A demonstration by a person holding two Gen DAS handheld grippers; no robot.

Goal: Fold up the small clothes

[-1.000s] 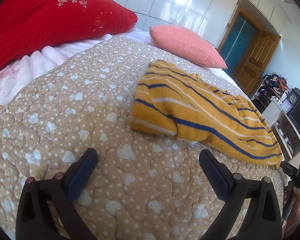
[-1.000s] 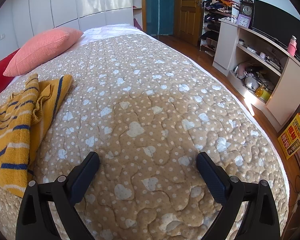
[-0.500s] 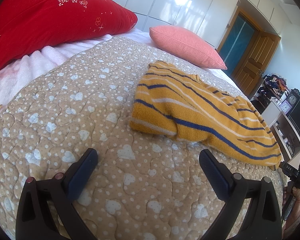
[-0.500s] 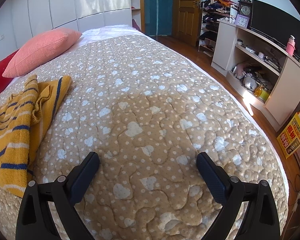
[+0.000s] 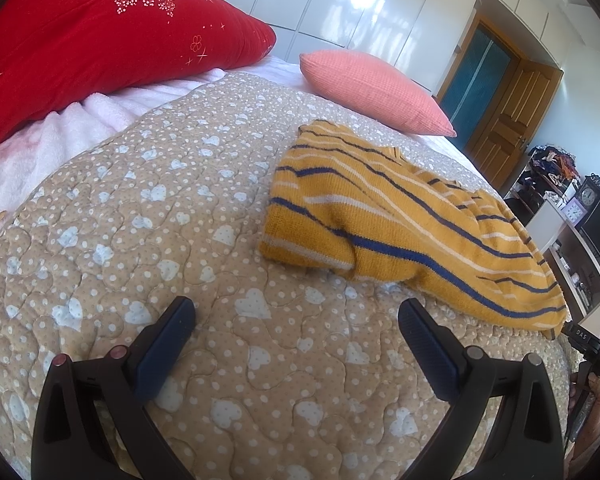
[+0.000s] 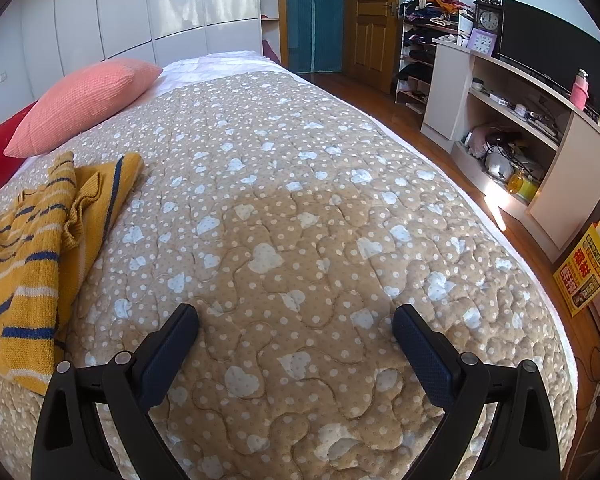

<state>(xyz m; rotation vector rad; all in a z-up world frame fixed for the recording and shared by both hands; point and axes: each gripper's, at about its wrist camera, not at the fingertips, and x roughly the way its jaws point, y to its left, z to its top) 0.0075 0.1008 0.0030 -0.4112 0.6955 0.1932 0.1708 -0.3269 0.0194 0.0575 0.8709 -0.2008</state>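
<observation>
I hold my left gripper (image 5: 294,322) and right gripper (image 6: 295,326) with fingers spread, empty, flanking the rumpled striped knit sweater (image 5: 400,220) on the quilt (image 6: 300,208), ready to straighten it.

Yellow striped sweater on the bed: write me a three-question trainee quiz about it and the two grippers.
1. True or false: the left gripper is shut on the yellow striped sweater.
2. Multiple choice: what does the sweater lie on? A) a wooden floor B) the heart-patterned quilt C) a white shelf
3. Fill in: in the right wrist view, the sweater sits at the ____ edge of the picture, away from the right gripper.

Key:
1. False; its jaws are spread wide over bare quilt, short of the sweater.
2. B
3. left
</observation>
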